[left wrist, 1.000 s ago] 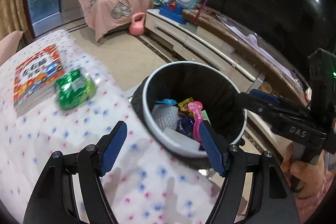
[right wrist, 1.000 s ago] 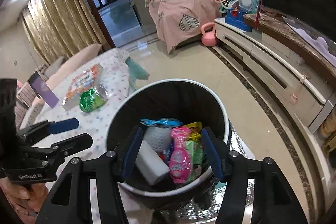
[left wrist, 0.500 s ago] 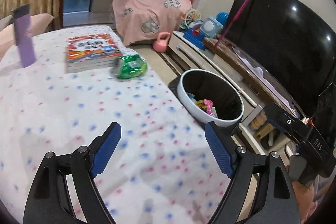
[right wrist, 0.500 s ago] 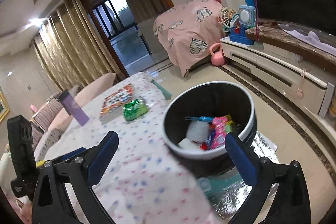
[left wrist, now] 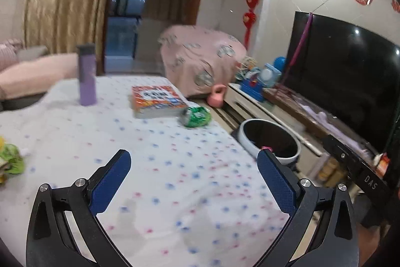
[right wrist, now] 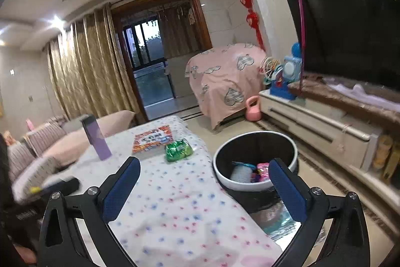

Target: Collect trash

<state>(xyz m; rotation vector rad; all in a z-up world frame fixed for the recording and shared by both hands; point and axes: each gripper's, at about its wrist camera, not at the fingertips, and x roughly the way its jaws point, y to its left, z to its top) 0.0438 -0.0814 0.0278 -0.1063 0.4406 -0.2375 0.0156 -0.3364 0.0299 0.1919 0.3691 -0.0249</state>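
Observation:
A crumpled green wrapper [left wrist: 196, 117] lies near the far right edge of the dotted tablecloth [left wrist: 160, 167], beside a book; it also shows in the right wrist view [right wrist: 178, 150]. The black, white-rimmed trash bin [left wrist: 270, 140] stands on the floor right of the table and holds several wrappers [right wrist: 250, 170]. My left gripper [left wrist: 194, 177] is open and empty above the cloth. My right gripper [right wrist: 203, 182] is open and empty between the table edge and the bin [right wrist: 256, 162].
An orange book [left wrist: 156, 100] and a purple bottle [left wrist: 87, 75] stand at the table's far side. Green and yellow items [left wrist: 10, 162] lie at the left edge. A TV cabinet [right wrist: 322, 124] with toys, a pink kettlebell [right wrist: 253, 108] and a pink-covered seat [right wrist: 225, 81] lie beyond.
Both grippers have pulled back and up from over the bin, and both have opened wider. The views now take in the whole table, with the bin smaller and further off.

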